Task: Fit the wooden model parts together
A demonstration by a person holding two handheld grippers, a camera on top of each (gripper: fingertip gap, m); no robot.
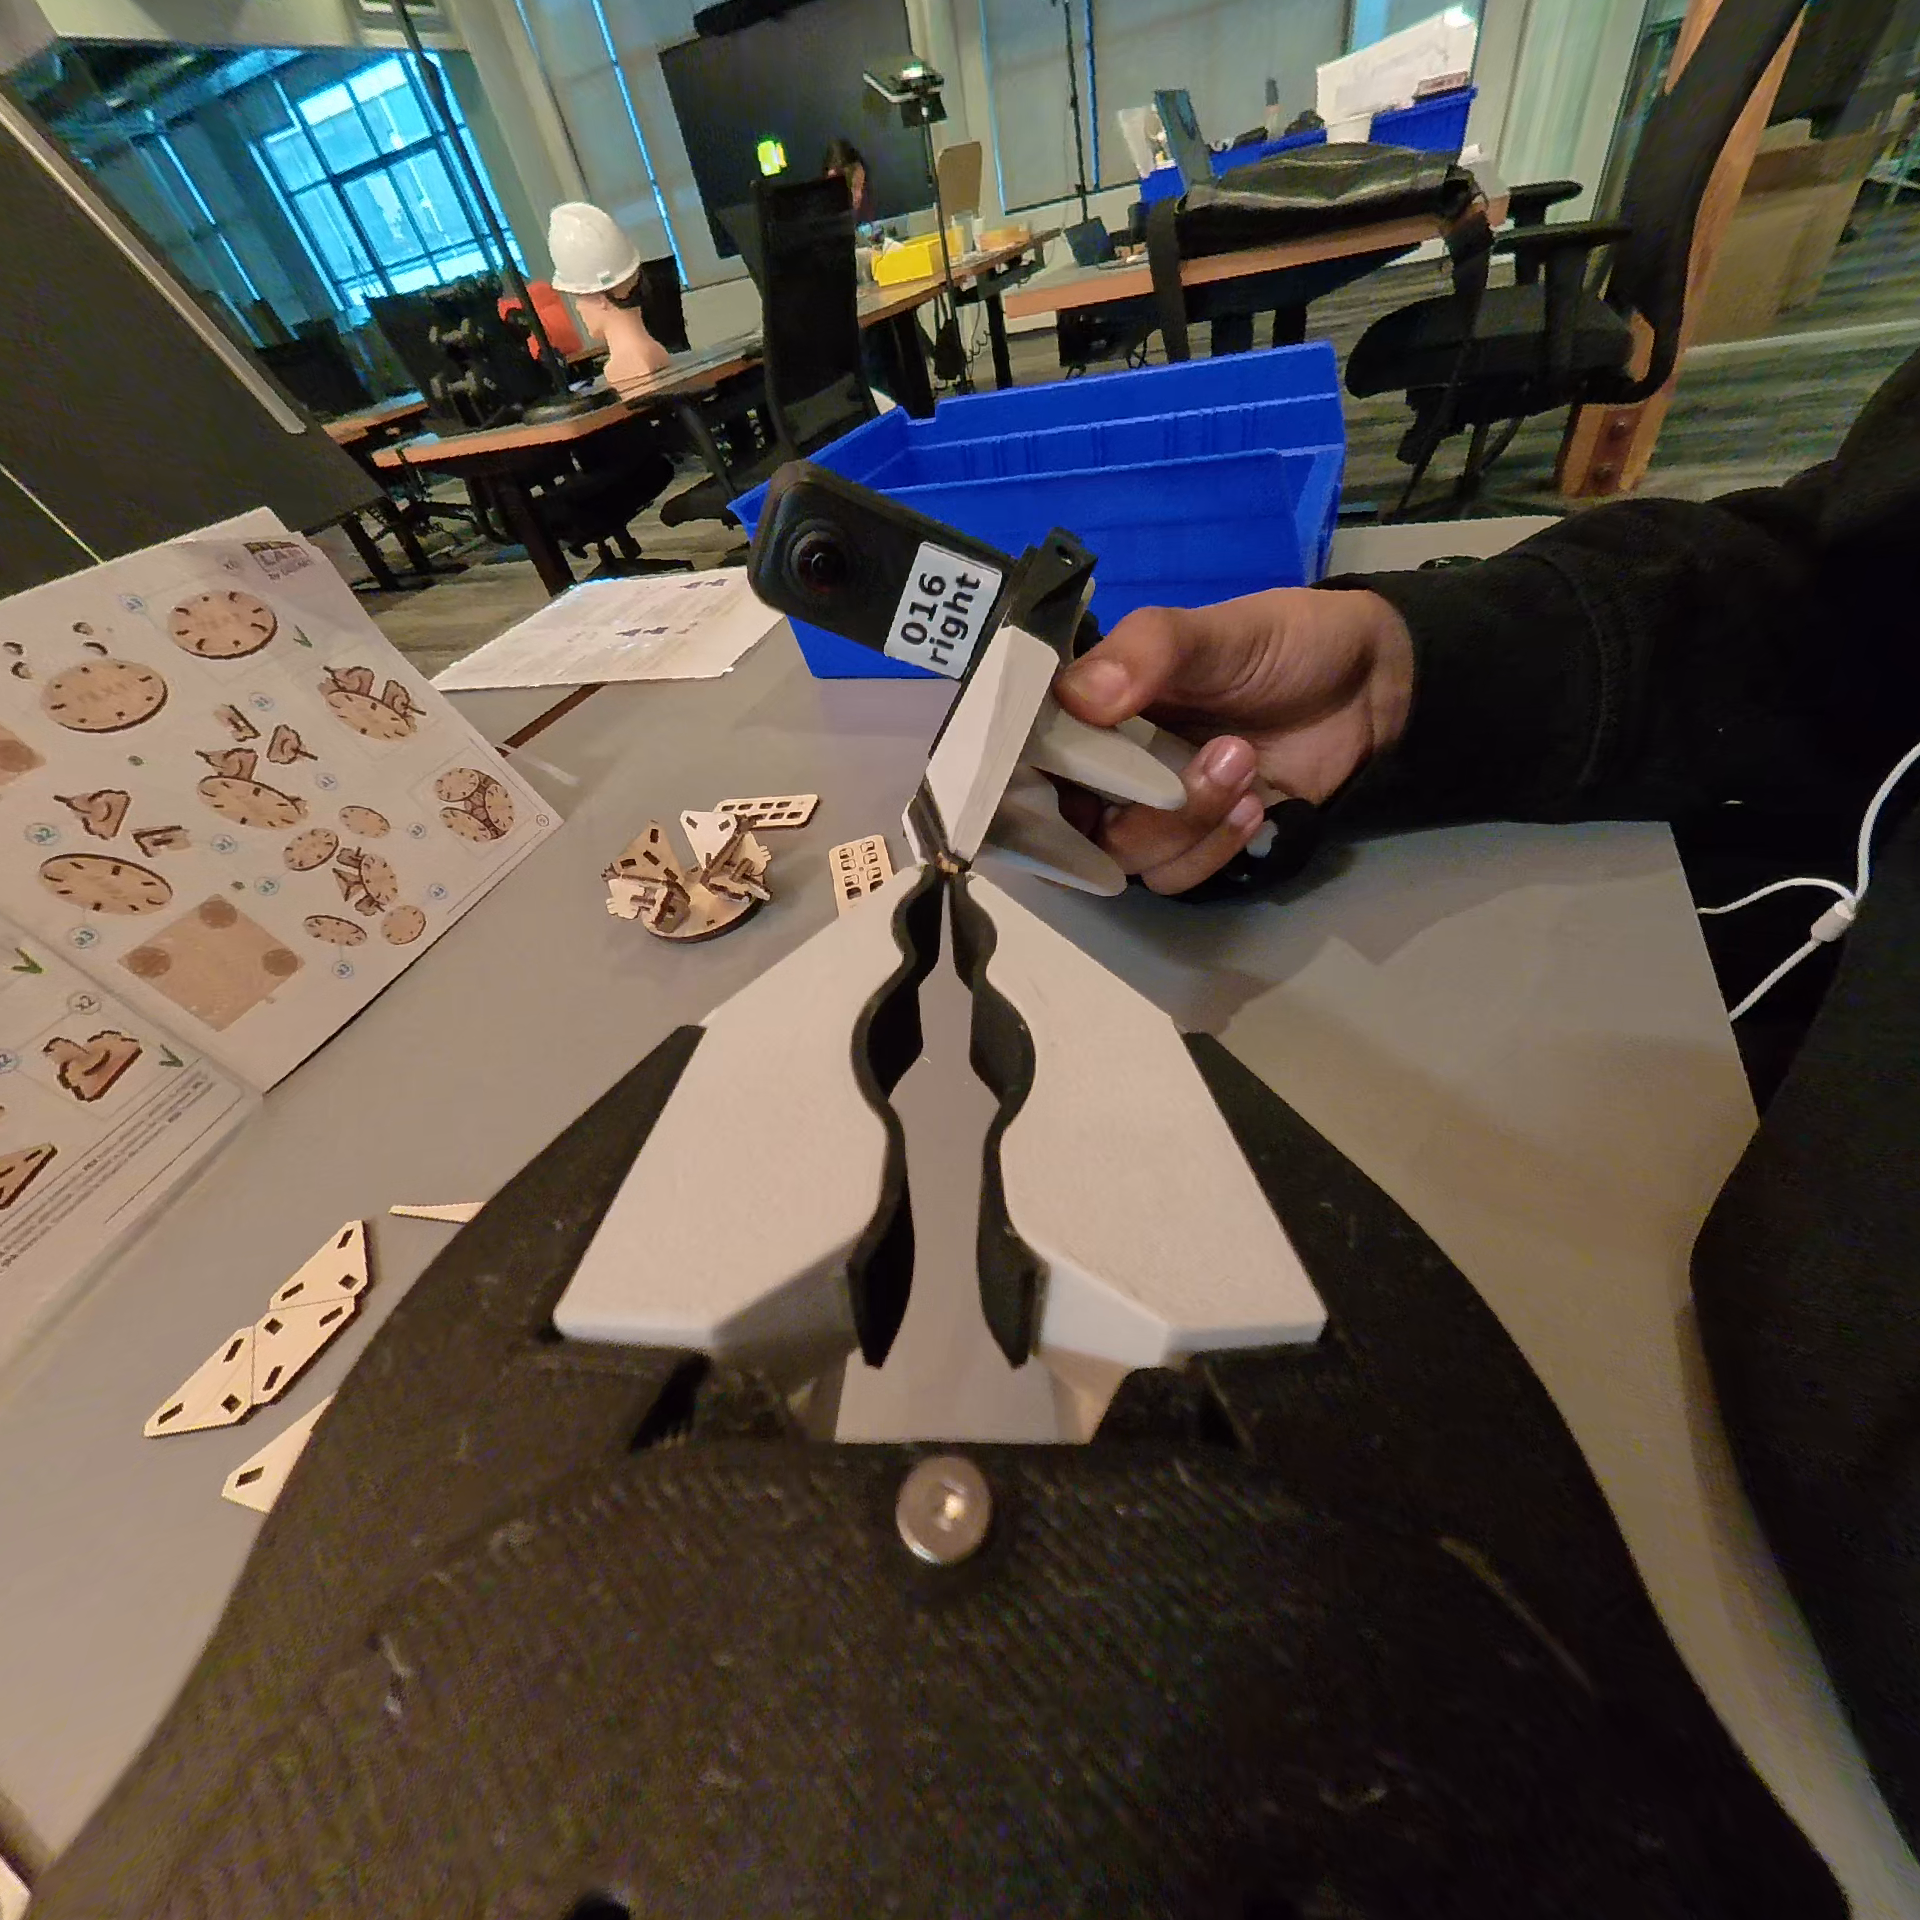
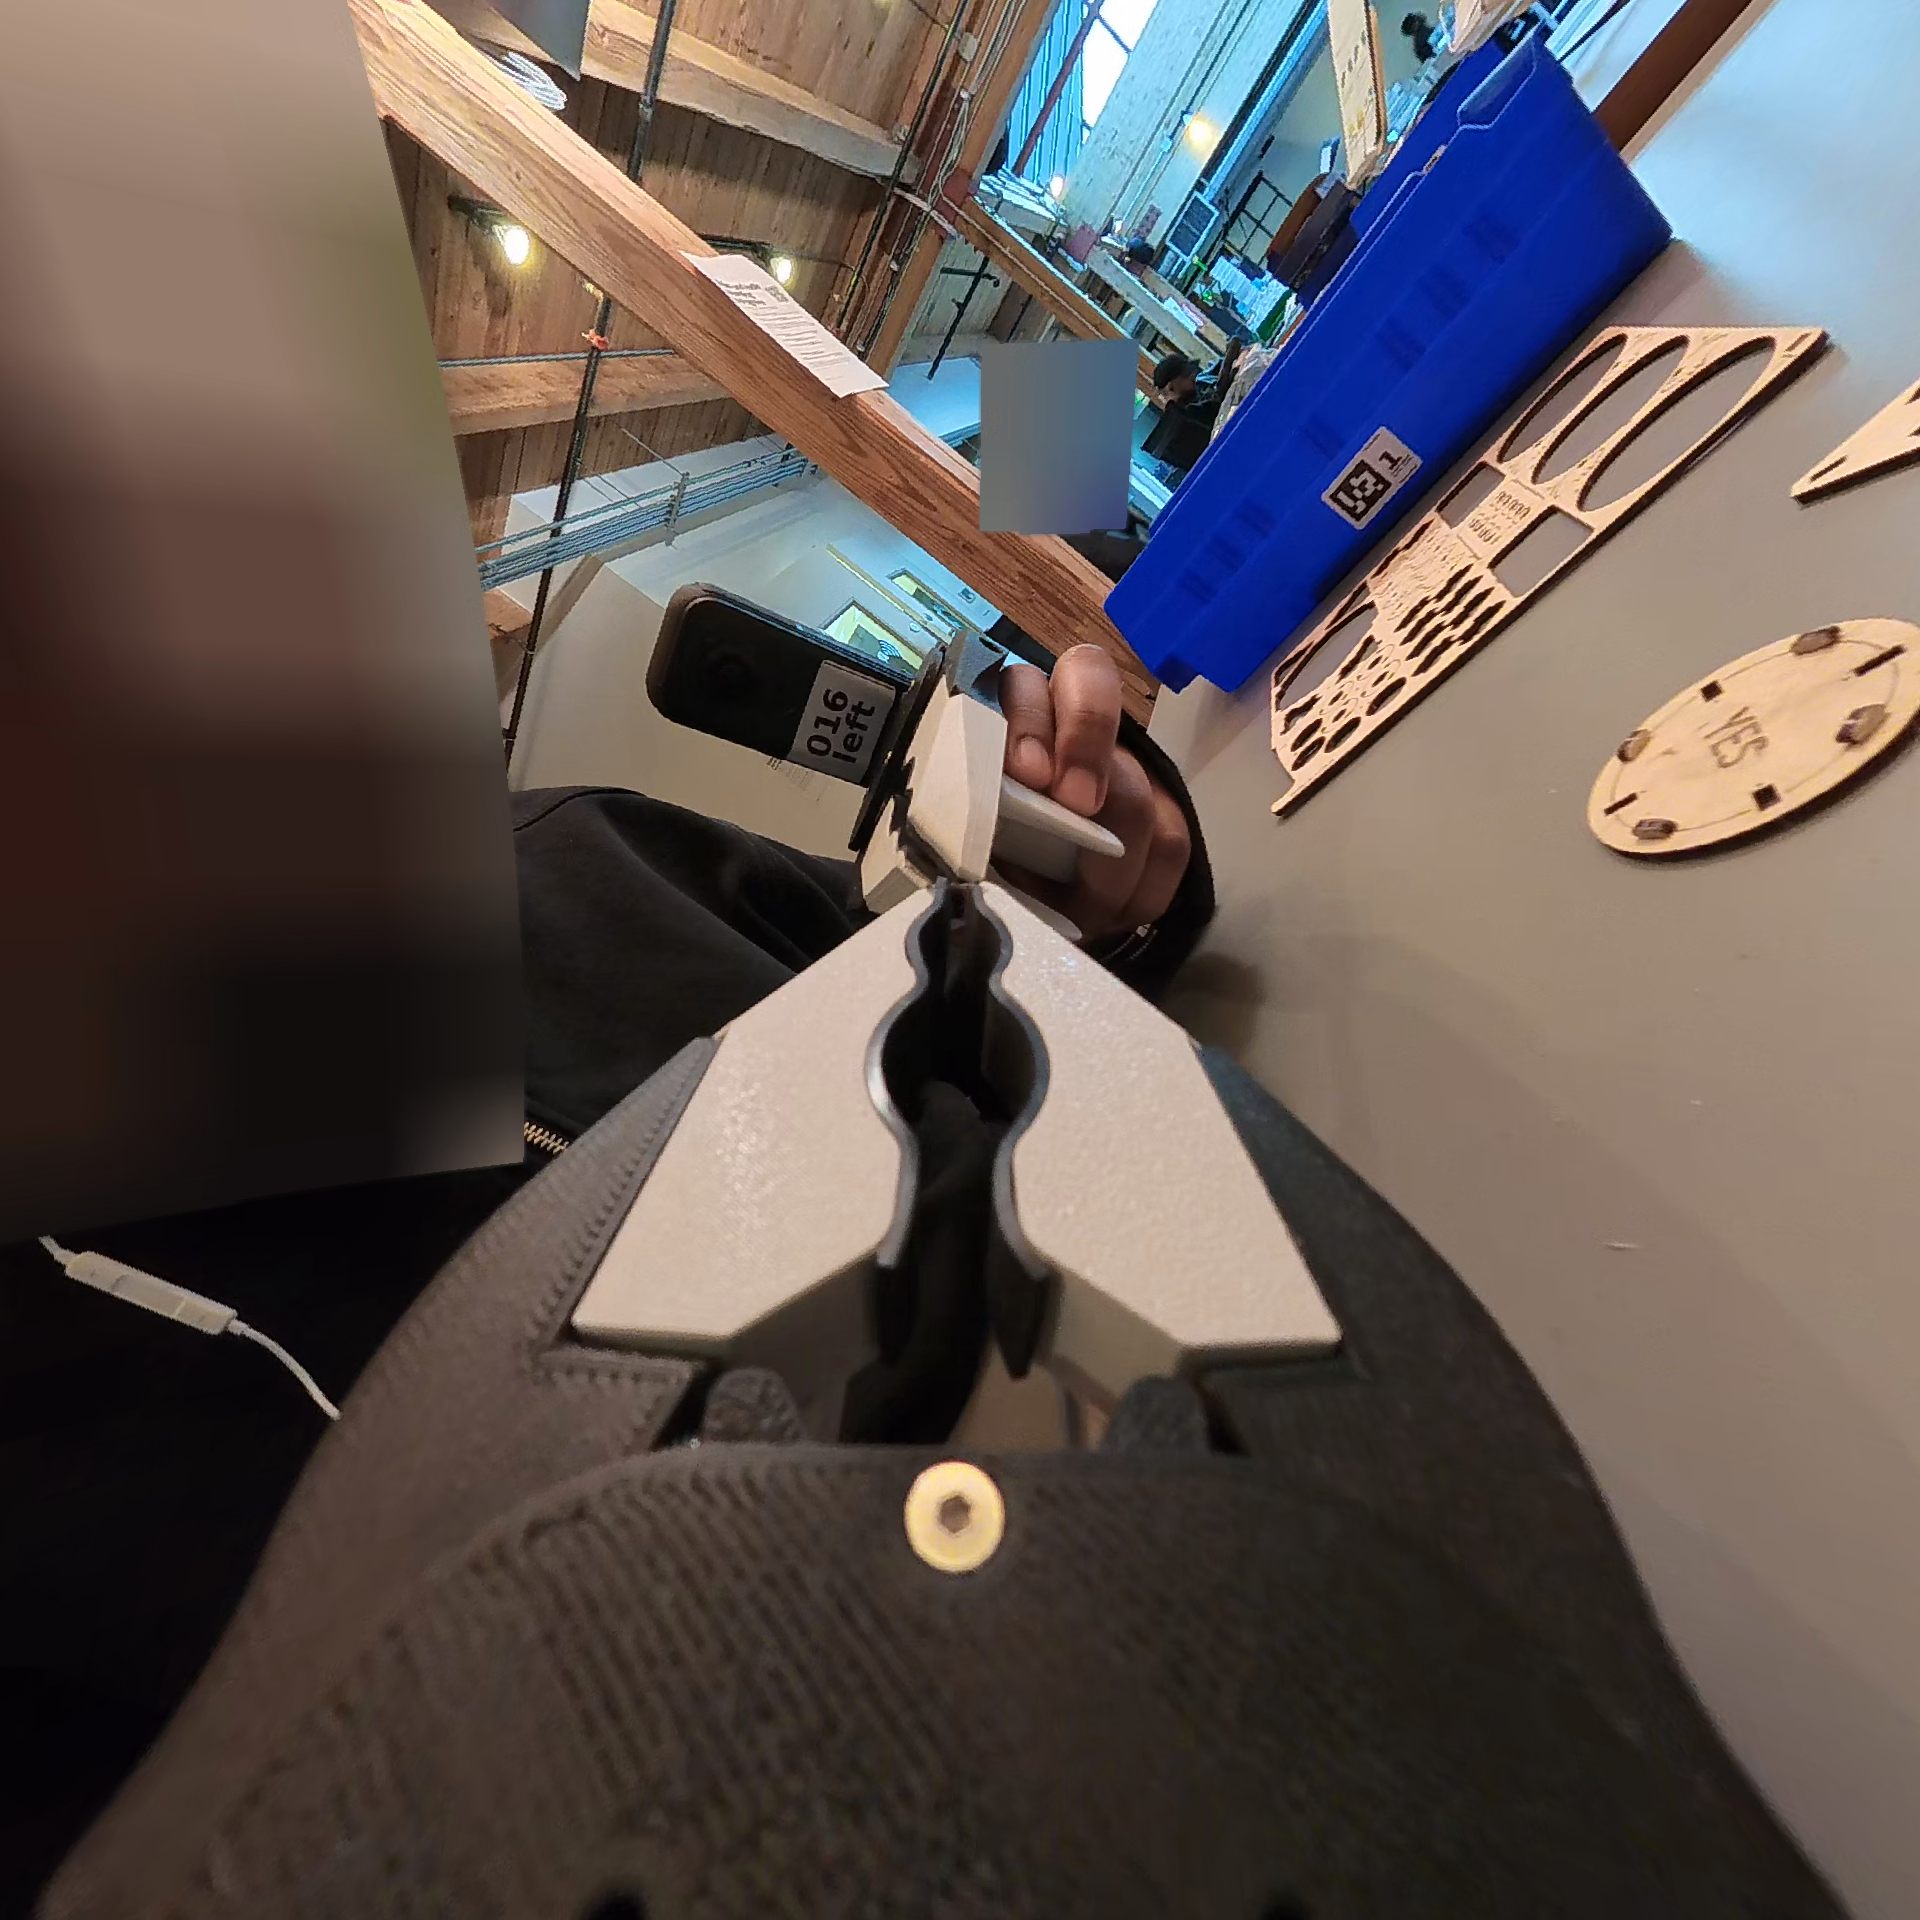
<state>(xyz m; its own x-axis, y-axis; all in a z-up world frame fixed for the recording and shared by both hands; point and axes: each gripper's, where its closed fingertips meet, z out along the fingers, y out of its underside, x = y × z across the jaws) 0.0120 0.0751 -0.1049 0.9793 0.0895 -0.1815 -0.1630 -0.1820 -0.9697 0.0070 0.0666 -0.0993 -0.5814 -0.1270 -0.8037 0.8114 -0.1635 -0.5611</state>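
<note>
- My left claw (image 1: 943, 883) is pinched tight at the tips; a tiny tan wooden bit (image 1: 947, 861) sits right at the tip line, where the right claw (image 1: 940, 854) meets it nose to nose.
- Right claw's tips are closed too, on or against that same bit; can't tell which claw really carries it.
- The bit is up in the air over the grey table (image 1: 1403, 1039), just right of the half-built wooden model (image 1: 686, 878).
- Handling, my guess: v. light, stiff thin ply, brittle at tabs & slots. Take flat faces, not edges; gentle squeeze.
- Hard to see: bit is nearly all covered by fingertips, shape unclear. From the right wrist cam it's barely a sliver.
- Round disc (image 2: 1756, 738) and punched-out sheet (image 2: 1455, 582) lie by the blue bin (image 2: 1403, 343); sheet is cut off by the bin edge.
</note>
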